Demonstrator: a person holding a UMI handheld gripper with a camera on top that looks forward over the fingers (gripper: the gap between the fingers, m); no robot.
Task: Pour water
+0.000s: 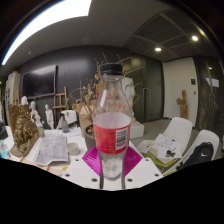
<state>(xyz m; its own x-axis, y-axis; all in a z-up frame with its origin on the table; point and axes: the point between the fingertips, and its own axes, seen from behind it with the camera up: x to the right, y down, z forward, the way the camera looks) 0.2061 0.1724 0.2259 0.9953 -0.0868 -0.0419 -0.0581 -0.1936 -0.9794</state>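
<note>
A clear plastic bottle (112,115) with a red label and no cap that I can make out stands upright right in front of me, held between my fingers. My gripper (112,165) is shut on the bottle's lower body, and both magenta pads (93,160) press against its sides. The bottle's clear bottom part shows between the pads. I see no cup or other vessel for water nearby.
A cluttered white table (60,165) stretches beyond the bottle, with papers (52,150) on the left and small white statues (38,115) behind them. A white chair (178,135) stands to the right. Dark walls and ceiling lights lie behind.
</note>
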